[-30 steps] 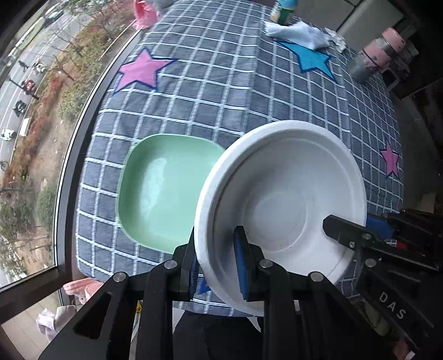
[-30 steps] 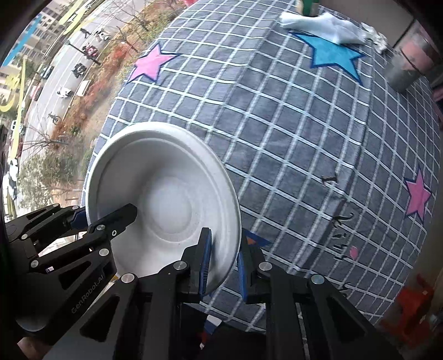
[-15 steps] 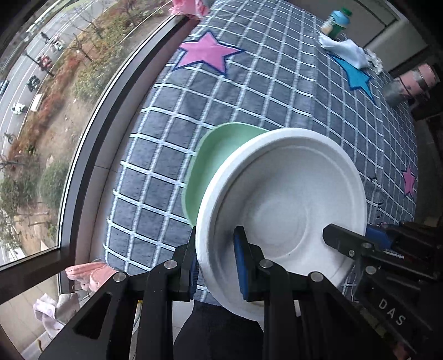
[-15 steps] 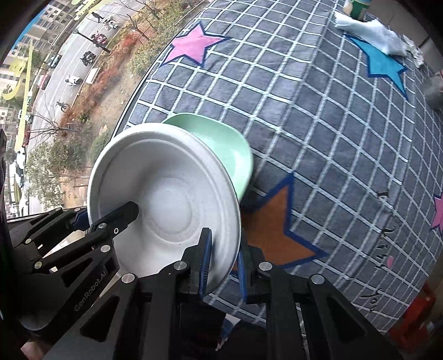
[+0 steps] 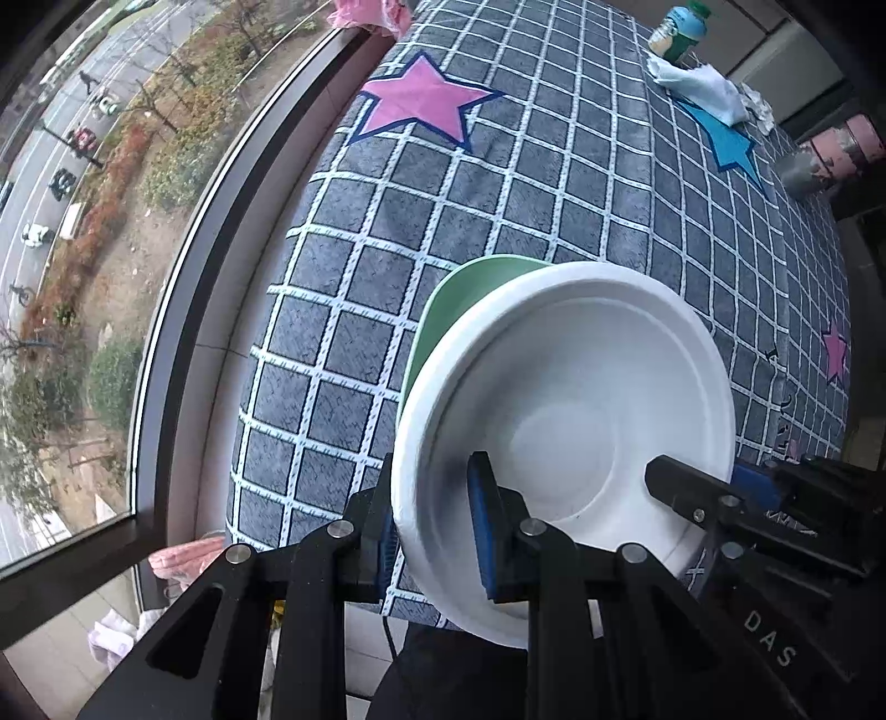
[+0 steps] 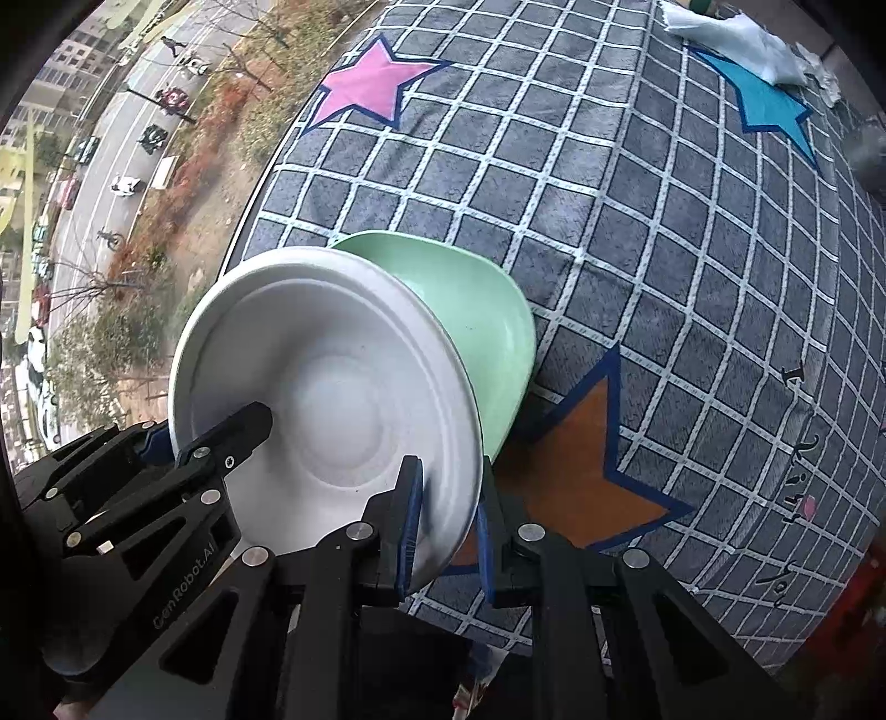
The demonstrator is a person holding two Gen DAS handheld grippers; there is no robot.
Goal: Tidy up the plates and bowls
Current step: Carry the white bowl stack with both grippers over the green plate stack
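The table [image 5: 554, 183], under a grey checked cloth [image 6: 637, 232] with coloured stars, runs along a window [image 5: 99, 277], and its near edge lies just below both grippers. Most of the cloth beyond the dishes is bare; the only clutter sits at the far end, where a bottle [image 5: 678, 33], a crumpled white rag [image 5: 703, 86] and a grey cup [image 5: 803, 171] stand well apart from the dishes. The white bowl [image 5: 565, 432] is held over the near window-side corner of the table, tilted rather than level. The left gripper [image 5: 432, 531] is clamped on the bowl's rim nearest the window, one blue pad inside the bowl and the other outside. The right gripper [image 6: 446, 531] is clamped on the opposite rim in the same way, and each gripper shows in the other's view, across the bowl. A green plate [image 6: 476, 321] lies on the cloth directly behind and under the bowl, mostly covered by it, beside an orange star [image 6: 576, 476]. Whether the bowl's underside touches the plate is hard to tell, since the bowl hides the gap.
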